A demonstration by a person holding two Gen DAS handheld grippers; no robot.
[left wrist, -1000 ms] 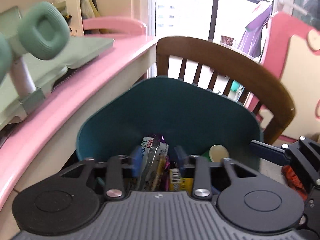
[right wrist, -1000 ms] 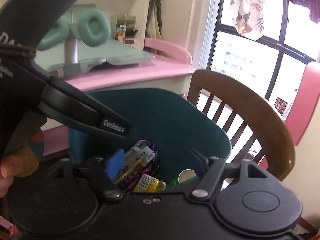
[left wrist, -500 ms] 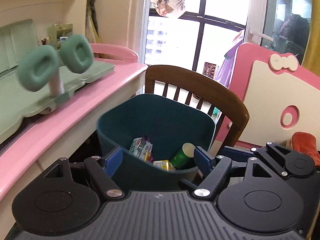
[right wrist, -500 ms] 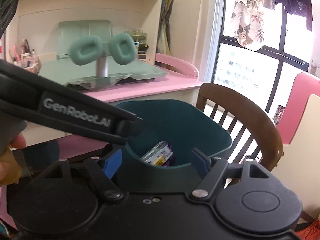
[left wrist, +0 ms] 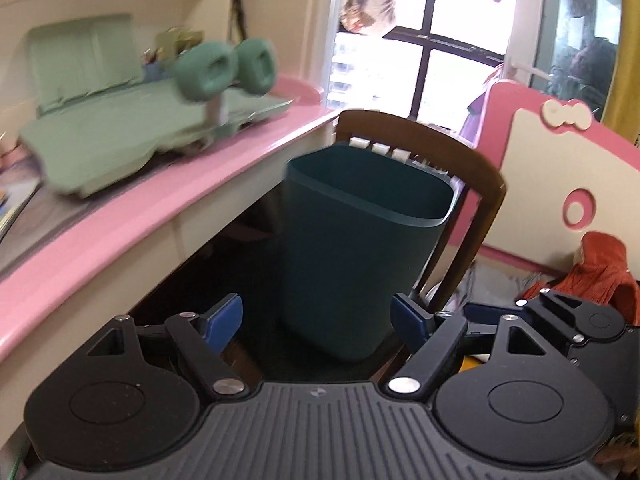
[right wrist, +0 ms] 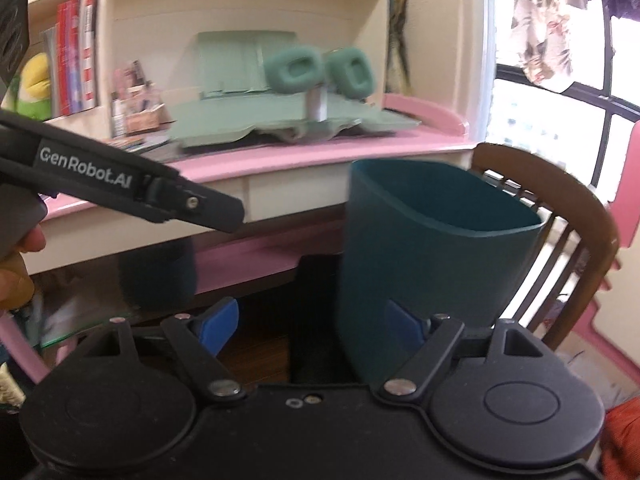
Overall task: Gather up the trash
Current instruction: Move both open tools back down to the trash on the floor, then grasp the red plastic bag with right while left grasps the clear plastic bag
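Observation:
A dark teal trash bin (left wrist: 352, 248) stands upright on the floor beside the pink desk, in front of a wooden chair; it also shows in the right wrist view (right wrist: 424, 256). Its inside is hidden from this low angle. My left gripper (left wrist: 318, 320) is open and empty, a short way back from the bin's side. My right gripper (right wrist: 312, 324) is open and empty, with the bin just ahead to its right. The left gripper's body (right wrist: 120, 184) crosses the right wrist view at the left.
A pink desk (left wrist: 160, 196) carries a green tray and green headphones on a stand (left wrist: 224, 68). A brown wooden chair (left wrist: 472, 168) stands behind the bin. A pink and cream board (left wrist: 560, 184) and orange cloth (left wrist: 600, 272) lie at the right.
Both grippers have pulled back and dropped lower from over the bin. The trash inside, seen earlier, is now hidden behind the bin's wall. The left gripper went from nearly shut on wrappers to open.

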